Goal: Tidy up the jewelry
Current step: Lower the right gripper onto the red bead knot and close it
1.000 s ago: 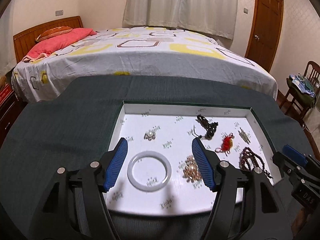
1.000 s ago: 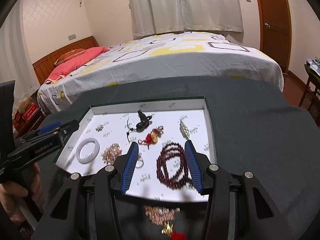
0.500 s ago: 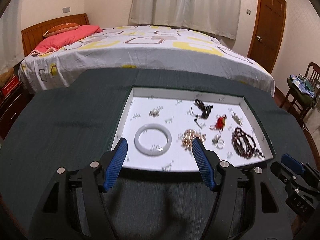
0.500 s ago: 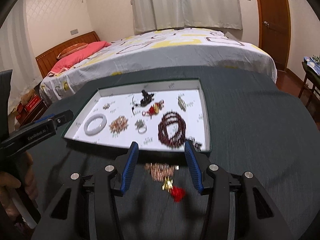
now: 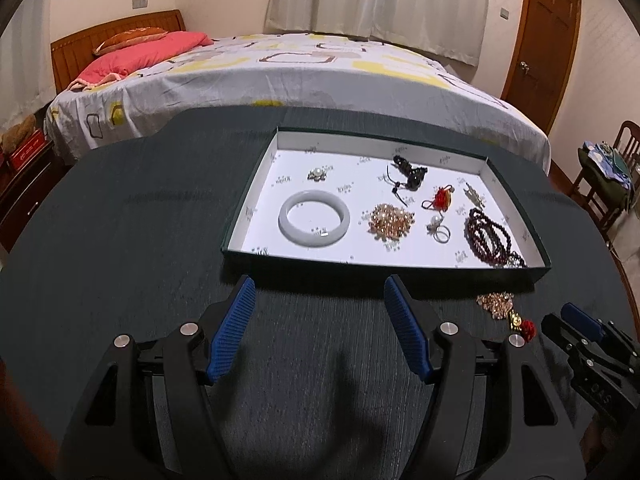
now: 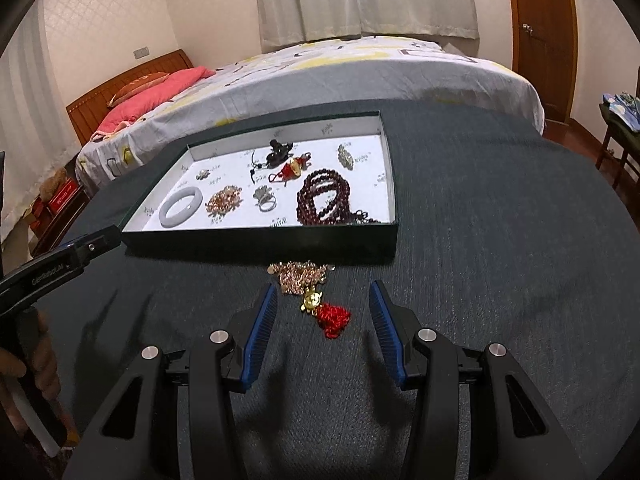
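A shallow green tray point(image 5: 384, 270) point(image 6: 260, 246) with a white floor sits on the dark table. In it lie a pale bangle point(image 5: 314, 218) point(image 6: 180, 207), a pinkish bead cluster point(image 5: 391, 222) point(image 6: 224, 200), a ring point(image 5: 439, 232) point(image 6: 266, 202), dark red prayer beads point(image 5: 490, 238) point(image 6: 324, 198), a red-and-gold charm point(image 5: 442, 199) and a black corded piece point(image 5: 410, 174). Outside the tray's near wall lies a bead chain with a gold charm and red tassel point(image 6: 316, 296) point(image 5: 506, 312). My right gripper point(image 6: 323, 312) stands open around the tassel. My left gripper point(image 5: 320, 316) is open over bare tabletop.
A bed point(image 5: 280, 76) with a patterned sheet and pink pillow runs behind the table. A wooden door point(image 5: 540, 40) and a chair point(image 5: 608, 176) with clothes stand at the right. A hand point(image 6: 24, 364) holds the left gripper's handle at the right wrist view's left edge.
Both grippers have pulled back from over the tray toward the near side of the table. The tassel chain now lies between the right gripper's fingers. The jaws have kept their widths.
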A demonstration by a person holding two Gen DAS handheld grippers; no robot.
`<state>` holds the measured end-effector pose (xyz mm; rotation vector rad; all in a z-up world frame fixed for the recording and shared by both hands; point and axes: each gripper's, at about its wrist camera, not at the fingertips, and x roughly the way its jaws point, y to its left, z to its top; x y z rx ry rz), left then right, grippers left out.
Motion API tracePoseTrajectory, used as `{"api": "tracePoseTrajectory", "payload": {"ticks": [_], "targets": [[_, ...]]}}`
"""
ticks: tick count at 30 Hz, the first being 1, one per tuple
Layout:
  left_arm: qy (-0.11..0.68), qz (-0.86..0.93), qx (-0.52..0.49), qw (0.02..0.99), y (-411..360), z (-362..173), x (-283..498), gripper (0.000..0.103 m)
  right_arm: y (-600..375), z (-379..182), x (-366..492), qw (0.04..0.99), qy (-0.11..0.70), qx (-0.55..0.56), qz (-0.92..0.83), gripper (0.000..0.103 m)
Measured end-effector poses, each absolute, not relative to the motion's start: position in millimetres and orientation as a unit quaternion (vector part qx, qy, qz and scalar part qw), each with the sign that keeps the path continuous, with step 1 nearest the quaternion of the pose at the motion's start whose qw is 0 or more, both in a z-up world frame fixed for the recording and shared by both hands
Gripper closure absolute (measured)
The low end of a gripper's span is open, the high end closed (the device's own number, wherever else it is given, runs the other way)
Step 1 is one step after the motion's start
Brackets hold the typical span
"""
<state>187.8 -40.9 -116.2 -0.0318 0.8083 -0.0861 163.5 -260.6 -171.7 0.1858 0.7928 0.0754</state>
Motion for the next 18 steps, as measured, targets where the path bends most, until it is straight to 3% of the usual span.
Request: {"api": "tracePoseTrajectory", "payload": {"ticks": [12,18], "targets": [[0.402,-0.045,-0.013,0.915,-48.2,-124.8,185.3,0.038,-257.7,-193.6,174.8,0.908,0.409,0.085,0.040,0.059],[0.406,-0.050,-0.011,0.912,-53.8,-128.6,186.1,0.038,-252.4,-198.9,181.3,0.904,0.418,0.075,0.044,0.076]]}}
